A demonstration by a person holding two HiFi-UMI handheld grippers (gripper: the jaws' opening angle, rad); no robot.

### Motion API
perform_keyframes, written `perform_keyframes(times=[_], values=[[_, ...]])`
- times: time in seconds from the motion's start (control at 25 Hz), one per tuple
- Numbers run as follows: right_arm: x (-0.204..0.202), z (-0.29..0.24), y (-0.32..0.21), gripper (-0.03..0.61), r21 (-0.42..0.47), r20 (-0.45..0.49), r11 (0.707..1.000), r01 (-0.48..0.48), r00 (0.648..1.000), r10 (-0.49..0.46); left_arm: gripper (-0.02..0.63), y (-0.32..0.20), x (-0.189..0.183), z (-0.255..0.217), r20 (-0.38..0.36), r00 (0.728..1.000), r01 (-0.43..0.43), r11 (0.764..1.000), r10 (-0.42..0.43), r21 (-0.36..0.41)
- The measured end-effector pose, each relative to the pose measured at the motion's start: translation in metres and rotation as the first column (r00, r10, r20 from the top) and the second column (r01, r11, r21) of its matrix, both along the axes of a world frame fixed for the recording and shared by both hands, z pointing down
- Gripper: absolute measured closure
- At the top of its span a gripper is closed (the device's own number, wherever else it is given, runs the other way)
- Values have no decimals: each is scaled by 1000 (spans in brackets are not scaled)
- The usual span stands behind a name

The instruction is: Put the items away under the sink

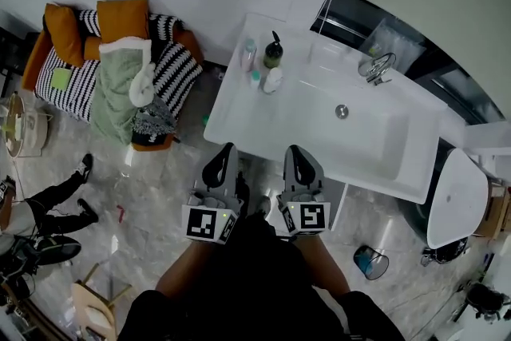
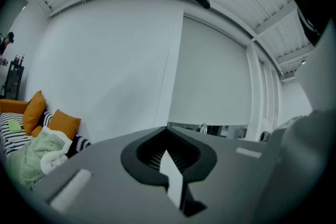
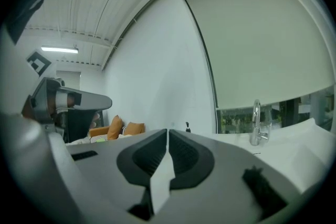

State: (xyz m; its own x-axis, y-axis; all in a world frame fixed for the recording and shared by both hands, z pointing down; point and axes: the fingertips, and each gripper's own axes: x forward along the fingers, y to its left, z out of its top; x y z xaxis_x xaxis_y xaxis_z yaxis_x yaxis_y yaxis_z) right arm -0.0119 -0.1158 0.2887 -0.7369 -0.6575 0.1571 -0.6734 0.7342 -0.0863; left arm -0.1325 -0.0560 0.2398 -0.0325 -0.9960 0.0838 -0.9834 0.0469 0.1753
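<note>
A white sink counter [image 1: 239, 120] stands just ahead of both grippers. On its left end are a dark pump bottle [image 1: 273, 52], a clear bottle [image 1: 248, 53], a small teal-capped item [image 1: 255, 77] and a white rounded item [image 1: 272, 81]. The faucet [image 1: 378, 68] is at the back right of the basin. My left gripper [image 1: 227, 150] and right gripper [image 1: 295, 152] are side by side near the counter's front edge, both shut with nothing in them. In the left gripper view the left gripper [image 2: 167, 130] points at a bare wall. In the right gripper view the right gripper [image 3: 167, 132] points towards the faucet [image 3: 255, 123] and the pump bottle [image 3: 187, 127].
A sofa [image 1: 112, 68] with orange cushions, striped fabric and a green cloth is at the left. A toilet [image 1: 457, 196] and a blue bin [image 1: 370, 261] are at the right. A person's legs [image 1: 56, 200] lie on the floor at the far left, with a wooden chair [image 1: 92, 307] below them.
</note>
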Motion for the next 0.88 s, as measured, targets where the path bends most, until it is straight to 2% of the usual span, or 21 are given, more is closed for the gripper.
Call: perform_keyframes(times=[0.2, 0.52, 0.88], values=[[-12, 17, -16, 561, -22, -30, 1000, -8, 1000, 8, 611, -10, -3, 17, -36, 999, -10, 1000, 9, -25], [-29, 44, -40, 534, -12, -68, 1000, 3, 998, -4, 609, -30, -9, 35, -55, 998, -17, 999, 15, -34], [-41, 79, -71, 511, -47, -81, 999, -24, 997, 20, 609, -55, -23, 61, -78, 997, -10, 998, 6, -56]])
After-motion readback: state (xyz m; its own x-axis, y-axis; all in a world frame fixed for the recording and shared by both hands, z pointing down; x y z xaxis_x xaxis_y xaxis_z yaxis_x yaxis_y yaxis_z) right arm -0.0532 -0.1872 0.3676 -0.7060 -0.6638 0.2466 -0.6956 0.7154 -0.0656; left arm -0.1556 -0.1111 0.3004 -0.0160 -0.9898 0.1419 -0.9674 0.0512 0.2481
